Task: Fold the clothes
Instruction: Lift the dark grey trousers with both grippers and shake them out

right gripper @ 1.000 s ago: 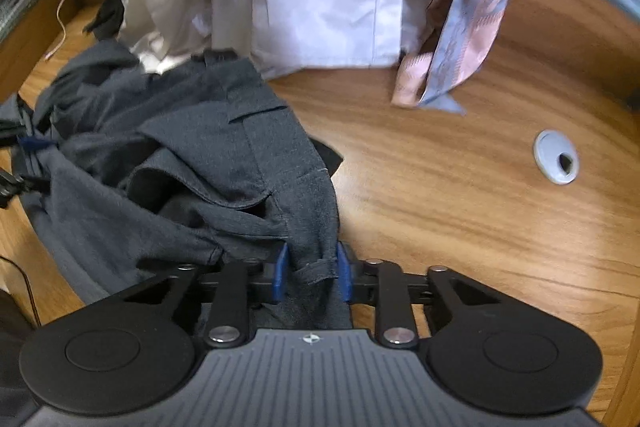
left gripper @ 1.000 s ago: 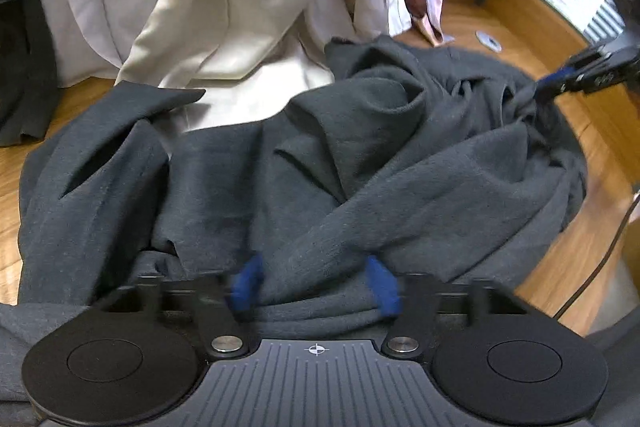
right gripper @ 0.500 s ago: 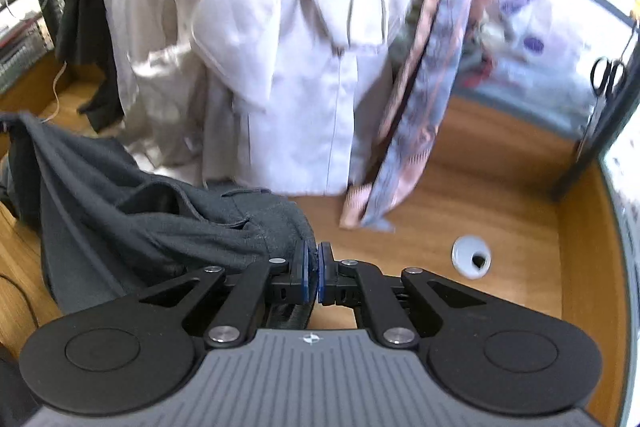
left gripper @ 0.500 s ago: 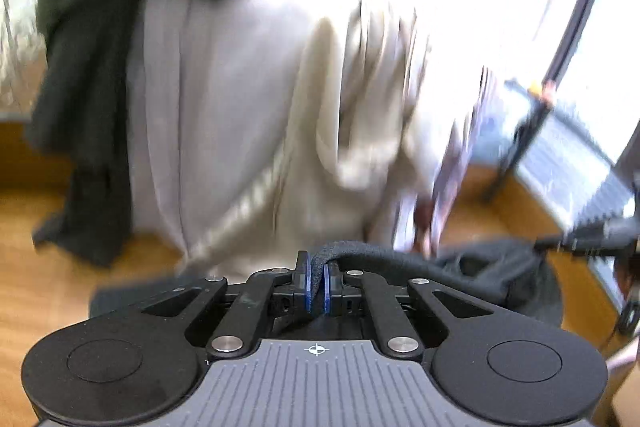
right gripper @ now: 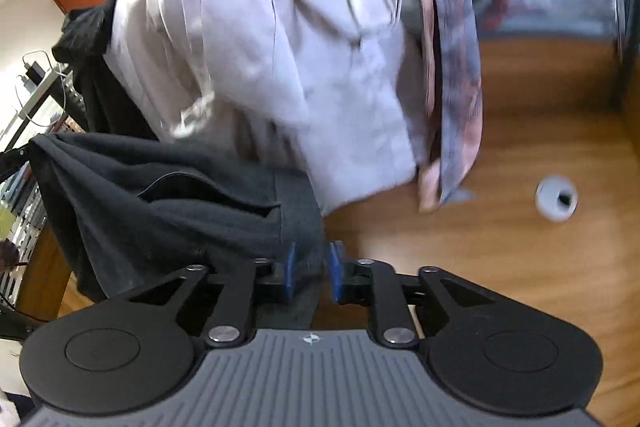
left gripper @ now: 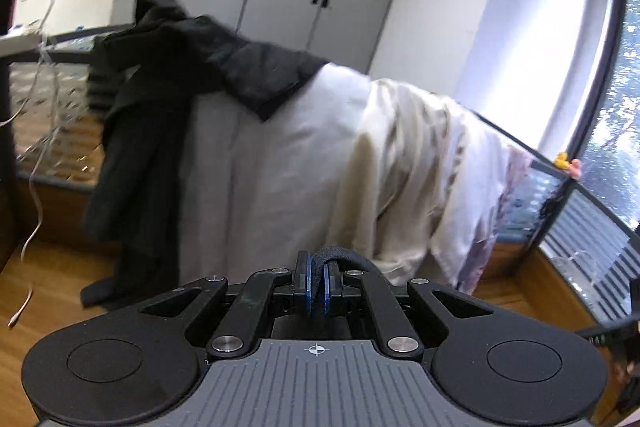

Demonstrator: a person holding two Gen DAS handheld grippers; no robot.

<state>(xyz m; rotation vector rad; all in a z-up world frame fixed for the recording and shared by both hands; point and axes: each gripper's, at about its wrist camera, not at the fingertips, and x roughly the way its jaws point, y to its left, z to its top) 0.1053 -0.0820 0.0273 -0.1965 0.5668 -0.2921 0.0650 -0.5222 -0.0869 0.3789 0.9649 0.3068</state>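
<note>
Left wrist view: the left gripper (left gripper: 317, 281) is raised and looks out level across the room. Its blue pads are pinched tight on a rolled edge of the dark grey garment (left gripper: 340, 255); the fabric loops over the pad tips and drops away to the gripper's right, so most of it is out of view. Ahead hang other clothes over a rail: a black jacket (left gripper: 160, 107) to the left, a pale grey sheet-like piece (left gripper: 260, 167) straight ahead, a cream shirt (left gripper: 408, 155) to the right. Wooden desk (left gripper: 60, 291) below.

Right wrist view: the right gripper (right gripper: 311, 273) points down toward the desk. Its pads sit w/ a visible gap, and a band of the garment (right gripper: 168, 195) runs between them; looks like a looser hold, prob. still gripping. The cloth stretches off to the gripper's left in a slack hammock, up toward the other tool. A white shirt (right gripper: 280, 47) and striped pink-blue scarf (right gripper: 452, 67) hang just ahead; a round cable grommet (right gripper: 557, 197) lies to the right.

Risks, as a guess: the wider right pads could let the hem slip, dropping one corner. Also, the lifted garment hangs near the other clothes and may snag or drag them.
</note>
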